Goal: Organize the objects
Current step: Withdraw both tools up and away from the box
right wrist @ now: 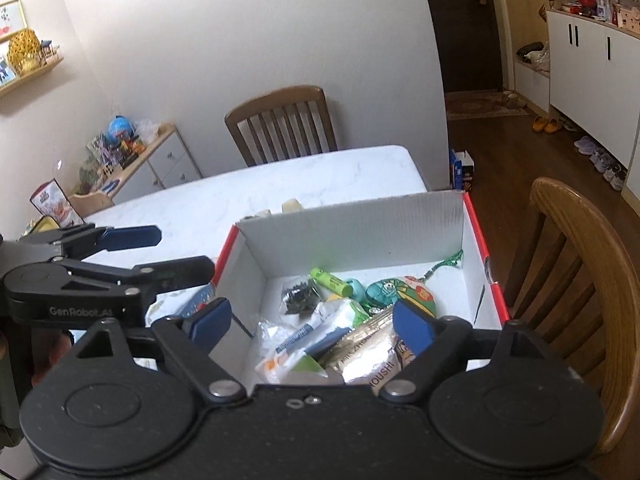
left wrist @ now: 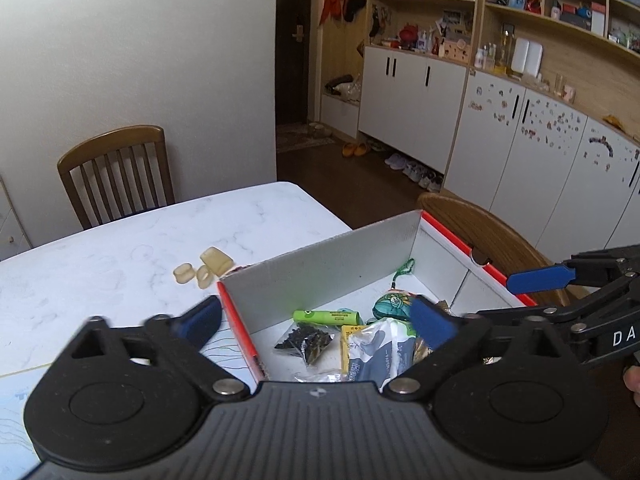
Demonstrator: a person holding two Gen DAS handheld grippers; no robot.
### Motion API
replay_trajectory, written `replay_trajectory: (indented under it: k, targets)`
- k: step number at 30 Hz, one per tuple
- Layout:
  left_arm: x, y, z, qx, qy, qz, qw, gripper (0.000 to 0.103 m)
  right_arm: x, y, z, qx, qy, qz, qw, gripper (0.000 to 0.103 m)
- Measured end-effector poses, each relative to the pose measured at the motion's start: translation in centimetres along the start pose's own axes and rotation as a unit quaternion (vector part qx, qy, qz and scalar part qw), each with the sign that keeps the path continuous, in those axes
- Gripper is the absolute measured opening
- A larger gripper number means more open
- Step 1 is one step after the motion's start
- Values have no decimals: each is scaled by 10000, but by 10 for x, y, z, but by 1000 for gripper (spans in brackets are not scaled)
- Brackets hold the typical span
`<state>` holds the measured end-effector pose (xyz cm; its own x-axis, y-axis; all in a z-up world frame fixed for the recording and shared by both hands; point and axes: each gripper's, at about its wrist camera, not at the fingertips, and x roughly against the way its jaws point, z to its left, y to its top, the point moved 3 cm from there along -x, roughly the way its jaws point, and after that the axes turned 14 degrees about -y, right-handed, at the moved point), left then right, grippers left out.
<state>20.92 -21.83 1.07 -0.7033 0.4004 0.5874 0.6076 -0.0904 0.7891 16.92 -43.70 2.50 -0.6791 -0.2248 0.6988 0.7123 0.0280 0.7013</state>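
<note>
Both the left gripper [left wrist: 316, 322] & right gripper [right wrist: 312, 322] are held wide open, empty, above the box [left wrist: 320, 264] on the table [left wrist: 120, 248]; soft, light, slippery packets [right wrist: 304, 344] inside are best pinched at edges.

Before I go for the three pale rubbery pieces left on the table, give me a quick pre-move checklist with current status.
1. Left gripper empty, jaws open: ok.
2. Right gripper empty, jaws open: ok.
3. Three pale yellowish rubbery pieces on the white marble table, outside the box, unobstructed: ok.
4. White cardboard box with red rim has bare floor along its far wall: ok.
5. Green cylindrical tube and clear bag of dark bits lying inside the box: ok.
6. Whether the pieces are joined or separate: cannot tell.
</note>
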Motion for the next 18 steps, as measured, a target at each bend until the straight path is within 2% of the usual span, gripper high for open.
replay_trajectory:
  k: [10,18]
  targets:
    - [24,-9,2,-35,-68,-187,9998,103,19,-5,8,-168,-27,-406,9990,96]
    - [37,-21,-3,-240,-133,-290,9992,103,26,-14,16,-267,-110,-481,9984,97]
